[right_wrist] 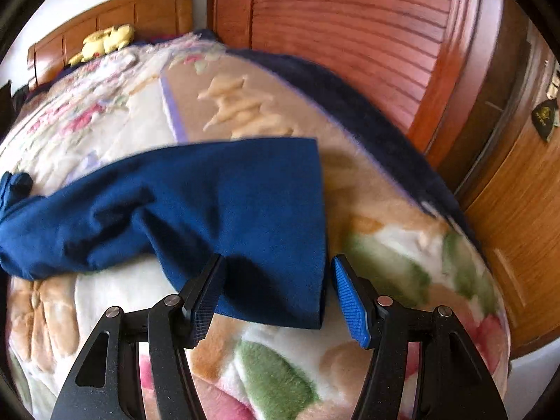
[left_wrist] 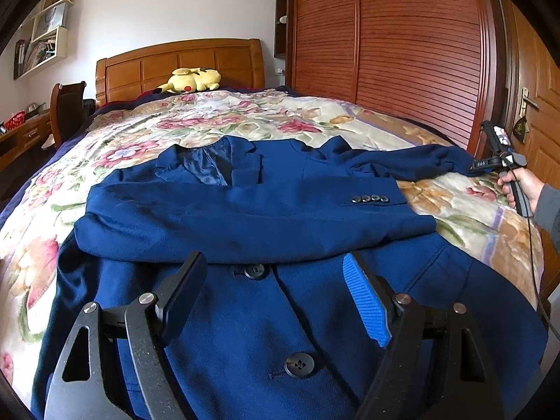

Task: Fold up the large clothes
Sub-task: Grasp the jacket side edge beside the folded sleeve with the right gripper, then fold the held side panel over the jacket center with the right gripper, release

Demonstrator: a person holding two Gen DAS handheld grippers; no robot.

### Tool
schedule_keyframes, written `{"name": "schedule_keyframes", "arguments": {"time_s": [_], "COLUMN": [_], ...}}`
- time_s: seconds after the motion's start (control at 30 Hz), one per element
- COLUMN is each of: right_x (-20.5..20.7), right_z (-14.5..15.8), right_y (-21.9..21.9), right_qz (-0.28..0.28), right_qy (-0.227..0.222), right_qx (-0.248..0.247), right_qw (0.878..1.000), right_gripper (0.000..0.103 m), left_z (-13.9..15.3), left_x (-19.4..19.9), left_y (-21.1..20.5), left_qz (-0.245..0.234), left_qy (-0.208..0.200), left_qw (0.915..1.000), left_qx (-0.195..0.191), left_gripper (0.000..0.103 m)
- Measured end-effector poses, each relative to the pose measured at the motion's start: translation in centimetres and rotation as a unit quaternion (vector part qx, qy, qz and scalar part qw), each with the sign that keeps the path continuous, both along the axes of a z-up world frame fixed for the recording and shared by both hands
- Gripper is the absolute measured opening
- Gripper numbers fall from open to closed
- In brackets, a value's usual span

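A dark blue suit jacket [left_wrist: 266,315] lies face up on the floral blanket [left_wrist: 210,122]. One sleeve [left_wrist: 245,210] is folded across its chest, with the cuff buttons [left_wrist: 370,198] to the right. My left gripper [left_wrist: 276,280] hovers open over the jacket's buttoned front with nothing between its fingers. The other sleeve [left_wrist: 413,159] stretches out to the right, toward my right gripper [left_wrist: 477,167], held in a hand [left_wrist: 521,182]. In the right wrist view that sleeve's cuff [right_wrist: 273,210] lies flat on the blanket between the fingers of the open right gripper [right_wrist: 276,280]; the pads do not squeeze it.
A yellow plush toy [left_wrist: 190,79] rests against the wooden headboard [left_wrist: 182,63]. A slatted wooden wardrobe [left_wrist: 385,42] and a door [left_wrist: 539,105] stand close along the bed's right side. A chair [left_wrist: 66,112] and desk are at the left. The blanket's dark edge [right_wrist: 367,112] drops off at the right.
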State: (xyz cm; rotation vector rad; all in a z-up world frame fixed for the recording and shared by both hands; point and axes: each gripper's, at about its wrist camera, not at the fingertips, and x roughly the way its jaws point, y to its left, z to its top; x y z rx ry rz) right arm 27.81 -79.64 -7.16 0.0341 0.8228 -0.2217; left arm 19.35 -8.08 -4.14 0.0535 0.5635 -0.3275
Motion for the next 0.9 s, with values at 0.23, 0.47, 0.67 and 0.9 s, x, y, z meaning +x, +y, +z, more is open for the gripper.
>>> {"name": "schedule_keyframes", "arguments": {"time_s": [0.23,0.47,0.67,0.9], "right_x": [0.4,-1.5,-4.8,-9.7], "right_z": [0.1,2.6,7.2,10.8], "right_y": [1.5,6.9,13.6,23.9], "right_qz": [0.007,0.054,0.126,0.24], "right_qy": [-0.004,-0.043,-0.117,-0.176], "right_qx": [-0.036,-0.09,-0.088,-0.101], "right_qw": [0.999,0.994,0.981,0.949], "right_gripper": [0.021,0.008,0.008,0.007], "left_z": [0.1,0.9,1.7,2.4], "left_x": [-0.4,-1.0,-1.4,-1.9], "left_y": [0.6,1.1,2.4,4.4], "left_qz": [-0.001,-0.009,-0.007,0.001], "left_qy": [-0.001,-0.006,-0.008,-0.006], "left_qw": [0.9999,0.9997,0.9995,0.9995], "left_qx": [-0.015,-0.024,-0.03,-0.03], "left_gripper": [0.081,0.081,0.081,0.081]}}
